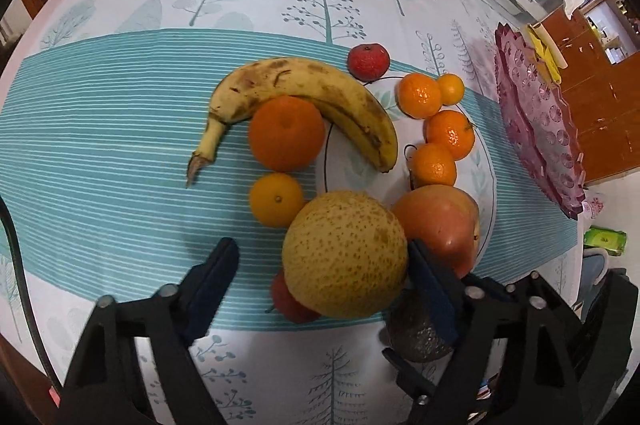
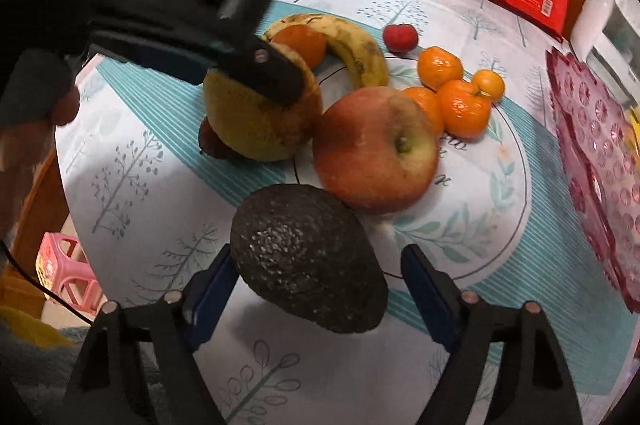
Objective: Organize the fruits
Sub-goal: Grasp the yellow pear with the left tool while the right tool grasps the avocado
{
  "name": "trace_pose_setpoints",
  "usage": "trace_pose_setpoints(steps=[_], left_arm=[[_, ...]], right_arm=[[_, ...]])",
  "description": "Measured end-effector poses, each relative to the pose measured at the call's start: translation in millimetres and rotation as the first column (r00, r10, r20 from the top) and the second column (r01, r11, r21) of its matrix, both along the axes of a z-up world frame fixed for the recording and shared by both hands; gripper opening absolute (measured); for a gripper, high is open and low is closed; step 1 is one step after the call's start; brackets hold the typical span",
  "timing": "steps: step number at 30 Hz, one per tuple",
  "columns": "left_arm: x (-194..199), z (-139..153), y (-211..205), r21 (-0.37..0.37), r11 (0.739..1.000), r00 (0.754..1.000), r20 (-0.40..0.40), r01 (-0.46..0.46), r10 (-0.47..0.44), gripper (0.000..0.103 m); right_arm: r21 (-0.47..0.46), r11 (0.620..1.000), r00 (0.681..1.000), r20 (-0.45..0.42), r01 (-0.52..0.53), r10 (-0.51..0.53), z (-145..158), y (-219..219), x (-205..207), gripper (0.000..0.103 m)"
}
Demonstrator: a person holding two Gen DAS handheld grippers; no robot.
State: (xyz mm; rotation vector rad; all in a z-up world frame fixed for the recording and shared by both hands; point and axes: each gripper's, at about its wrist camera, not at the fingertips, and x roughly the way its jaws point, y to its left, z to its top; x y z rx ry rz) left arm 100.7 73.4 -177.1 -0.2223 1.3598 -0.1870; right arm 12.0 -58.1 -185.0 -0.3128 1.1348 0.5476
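Fruits lie clustered on and beside a white plate (image 2: pixel 508 161), with both grippers spread wide among them.

Left gripper (image 1: pixel 320 265) has its jaws apart around the speckled pear (image 1: pixel 344 253); the right finger touches its side, the left finger stands clear. Right gripper (image 2: pixel 316 285) is spread around the dark avocado (image 2: pixel 308 257), left pad against it, right pad apart. Just beyond sit a red apple (image 2: pixel 374 149) on the plate, four mandarins (image 2: pixel 464 107), a banana (image 1: pixel 312 93) curving over an orange (image 1: pixel 286 133), and a small red fruit (image 1: pixel 368 62). A pink tray (image 2: pixel 600 161) stands at the right of the tablecloth (image 1: pixel 120 129).
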Motion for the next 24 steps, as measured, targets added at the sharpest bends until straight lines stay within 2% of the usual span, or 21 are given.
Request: trace_pose_setpoints(steps=[2,14,15,17,24], left_arm=[[3,-3,-1,-0.016,1.0,1.0,-0.009,0.005,-0.005,0.072],[10,-13,-6,-0.05,0.999,1.0,-0.025,0.001,-0.002,0.07],[10,-13,-6,-0.052,0.999,1.0,-0.025,0.0,-0.001,0.069],[10,-12,-6,-0.073,0.997,1.0,-0.025,0.009,-0.011,0.06],[7,-12,-7,-0.07,0.997,1.0,-0.026,0.013,-0.015,0.06]], right_arm=[[0.002,1.0,1.0,-0.007,-0.012,0.012,-3,2,0,0.071],[0.026,0.999,1.0,-0.011,-0.019,0.019,-6,3,3,0.068],[0.028,0.999,1.0,-0.013,-0.016,0.016,-6,2,4,0.068],[0.032,0.999,1.0,-0.021,-0.007,0.008,-6,2,5,0.068],[0.074,0.996,0.997,-0.063,0.043,-0.038,-5,-9,13,0.067]])
